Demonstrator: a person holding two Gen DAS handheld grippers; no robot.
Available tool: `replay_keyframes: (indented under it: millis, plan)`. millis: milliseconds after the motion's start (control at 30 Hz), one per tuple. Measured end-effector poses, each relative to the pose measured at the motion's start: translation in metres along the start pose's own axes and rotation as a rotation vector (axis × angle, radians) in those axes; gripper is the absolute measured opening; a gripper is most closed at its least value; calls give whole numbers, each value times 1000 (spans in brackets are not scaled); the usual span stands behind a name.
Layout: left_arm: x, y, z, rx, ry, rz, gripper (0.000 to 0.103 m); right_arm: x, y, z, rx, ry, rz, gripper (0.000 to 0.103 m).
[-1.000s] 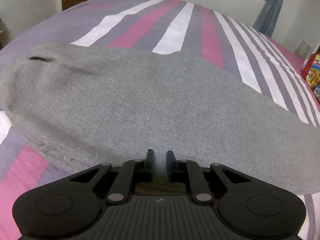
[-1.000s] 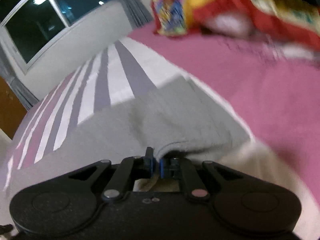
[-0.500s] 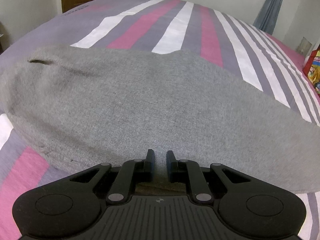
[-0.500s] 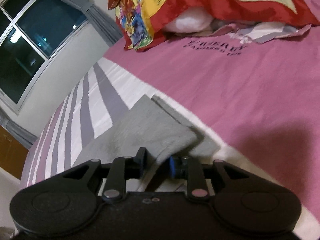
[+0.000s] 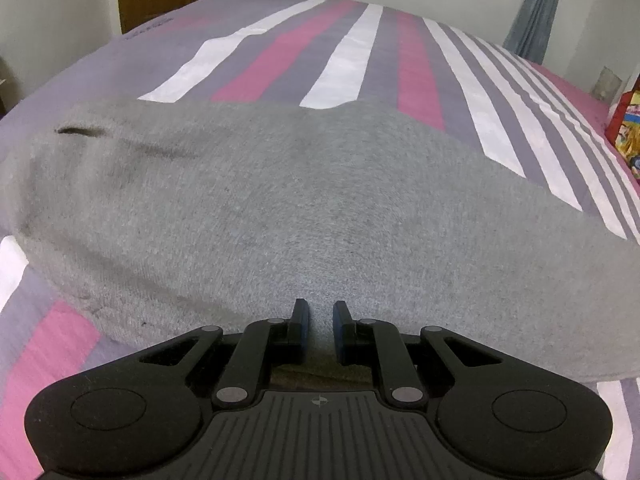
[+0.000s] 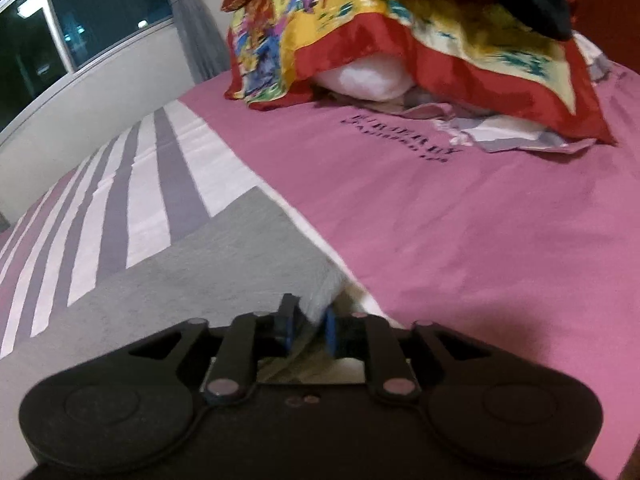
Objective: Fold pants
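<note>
Since a second ago the right gripper (image 6: pixel 307 322) has parted slightly, cloth loose between its jaws, while the left gripper (image 5: pixel 321 326) pinches the grey pants (image 5: pixel 280 216) spread across the bed's (image 5: pixel 348 52) near edge, so that corner may slip and spoil the fold

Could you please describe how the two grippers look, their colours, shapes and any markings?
Both are matte black. The left gripper has a ribbed centre plate with a small round emblem, two rounded lobes bearing circular recesses, silver pivot pins on the linkage bars, and blue pads inside its fingers. The right gripper has the same shape, but its centre plate looks smooth, with two small round marks. No cables or sleeves are visible.
</note>
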State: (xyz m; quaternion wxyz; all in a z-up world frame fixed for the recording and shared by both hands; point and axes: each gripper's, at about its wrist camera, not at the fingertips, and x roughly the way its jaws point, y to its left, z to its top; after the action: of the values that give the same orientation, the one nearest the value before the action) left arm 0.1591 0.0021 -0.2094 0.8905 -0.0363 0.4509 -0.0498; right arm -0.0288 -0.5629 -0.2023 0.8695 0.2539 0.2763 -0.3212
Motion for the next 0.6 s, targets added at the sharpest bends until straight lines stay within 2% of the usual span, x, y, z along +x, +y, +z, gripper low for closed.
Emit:
replay_keyframes:
  millis: [100,133,167,233,333,433,600]
  plan:
    - [-1,-1,0,11,-5,1,14,-8,-2,3,-12,-4,-16,28]
    - [-2,-1,0,12,-7,1,14,-17,-1,5,-9,-44,-32,33]
    - [-4,-2,1,11,-8,1,14,-25,0,7,-7,-83,-40,33]
    - [-10,-4,3,11,-28,-1,14,-35,8,12,-28,-120,15,33]
    - [-11,-17,9,57,-48,-11,14,-33,48,12,-169,-67,137,33]
    - [-2,-30,16,78,-39,-39,14,-21,96,-4,-293,32,260,33]
    - [19,-56,30,125,-28,-52,15,-2,178,-41,-482,120,368,30]
